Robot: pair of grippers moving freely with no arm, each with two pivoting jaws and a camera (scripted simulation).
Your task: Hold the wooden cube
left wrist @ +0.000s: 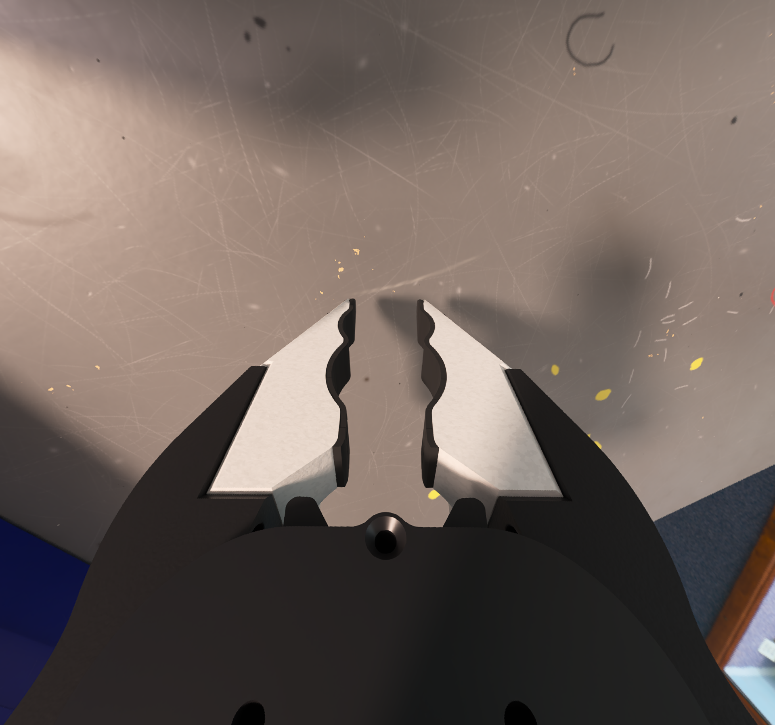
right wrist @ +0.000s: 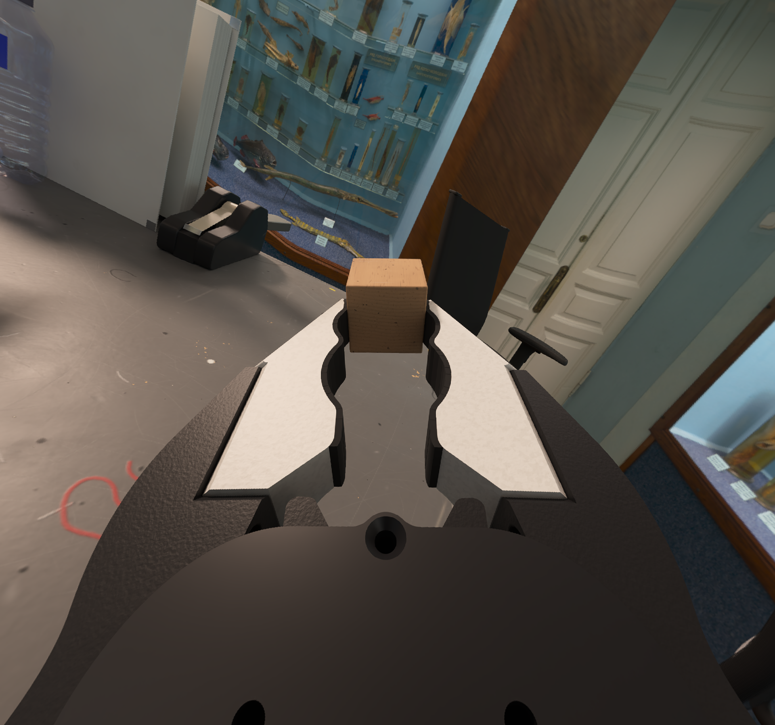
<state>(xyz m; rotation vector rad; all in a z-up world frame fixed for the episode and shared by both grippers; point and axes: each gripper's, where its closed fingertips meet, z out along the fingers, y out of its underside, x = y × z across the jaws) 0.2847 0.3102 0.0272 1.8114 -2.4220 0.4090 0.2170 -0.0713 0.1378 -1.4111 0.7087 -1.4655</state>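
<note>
The wooden cube point(right wrist: 386, 306) is a pale tan block with sharp edges, seen in the right wrist view. My right gripper point(right wrist: 386, 311) is shut on it: both dark fingertips press its left and right faces, and it sits at the very tips, above the grey table point(right wrist: 126, 348). My left gripper point(left wrist: 386, 306) is open and empty, with a narrow gap between its fingers, pointing down at the scratched grey table point(left wrist: 293, 160). The cube does not show in the left wrist view. A black gripper body with pale pads point(right wrist: 214, 235) rests farther off on the table.
A clear plastic bottle point(right wrist: 21, 76) and a white box point(right wrist: 117, 76) stand at the table's far left. A black office chair point(right wrist: 469, 260) stands beyond the table edge behind the cube. A red scribble point(right wrist: 84, 503) marks the table. Blue carpet point(left wrist: 713, 537) lies past the edge.
</note>
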